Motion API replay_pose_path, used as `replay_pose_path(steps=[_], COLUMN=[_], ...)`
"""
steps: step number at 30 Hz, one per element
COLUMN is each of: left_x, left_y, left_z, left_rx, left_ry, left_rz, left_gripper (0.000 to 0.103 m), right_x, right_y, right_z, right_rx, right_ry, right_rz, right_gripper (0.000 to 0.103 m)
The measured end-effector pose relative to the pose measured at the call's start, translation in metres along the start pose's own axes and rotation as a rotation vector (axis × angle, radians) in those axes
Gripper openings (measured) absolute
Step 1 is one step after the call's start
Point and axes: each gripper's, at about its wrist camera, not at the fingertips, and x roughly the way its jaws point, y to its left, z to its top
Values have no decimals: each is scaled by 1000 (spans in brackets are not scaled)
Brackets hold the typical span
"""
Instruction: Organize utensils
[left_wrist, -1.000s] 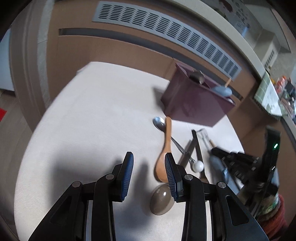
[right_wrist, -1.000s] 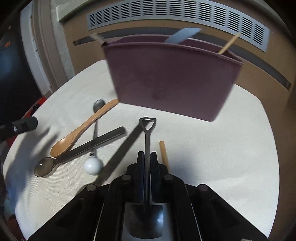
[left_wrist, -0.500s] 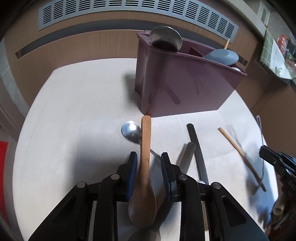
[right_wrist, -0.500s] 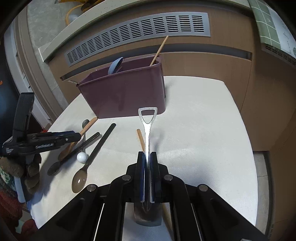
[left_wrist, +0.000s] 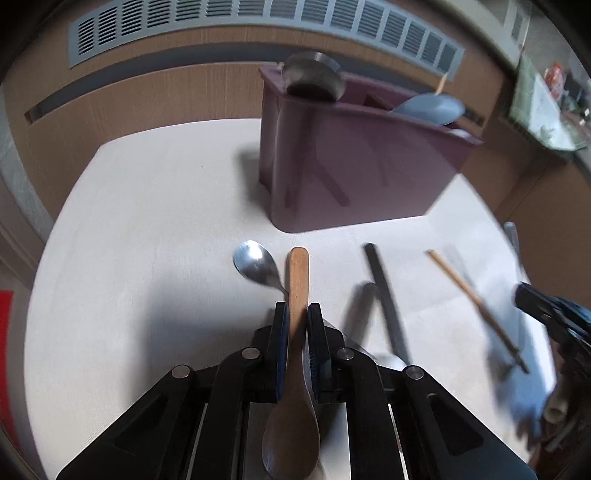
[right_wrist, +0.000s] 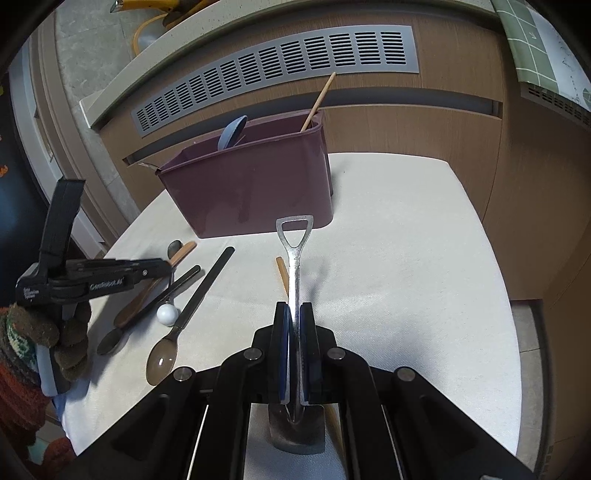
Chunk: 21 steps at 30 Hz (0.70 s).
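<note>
The wooden spoon is clamped by the left gripper, whose jaws have just been closing; the shovel-shaped spoon is pinched by the right gripper. Bare tablecloth is seen at three o'clock of the maroon caddy.

My left view's smearing — motion blur worst toward three o'clock; my right view's crisp. Soft daylight, shadows falling toward seven o'clock — fisheye corners black.

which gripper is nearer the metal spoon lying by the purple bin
Left. The left gripper, shut on the wooden spoon, sits right beside the metal spoon. The right gripper holds the shovel spoon well away.
</note>
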Motion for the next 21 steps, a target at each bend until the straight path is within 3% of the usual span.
replay_pose_path(steps=[8, 11, 17, 21], left_x=[-85, -104, -118, -108], left_y=[1, -4, -10, 9], left_z=[-8, -5, 0, 0], left_rx=[-39, -27, -5, -103], left_ry=[-212, -262, -307, -283], left_rz=[-83, -90, -84, -29], left_gripper=[10, 1, 1, 4], right_x=[-23, -31, -46, -52], right_y=[11, 20, 33, 34], right_z=[6, 9, 15, 15], right_rx=[-19, -39, -81, -83], right_ry=[-67, -92, -136, -150], right_rz=[25, 32, 28, 20], right_gripper=[4, 3, 3, 3])
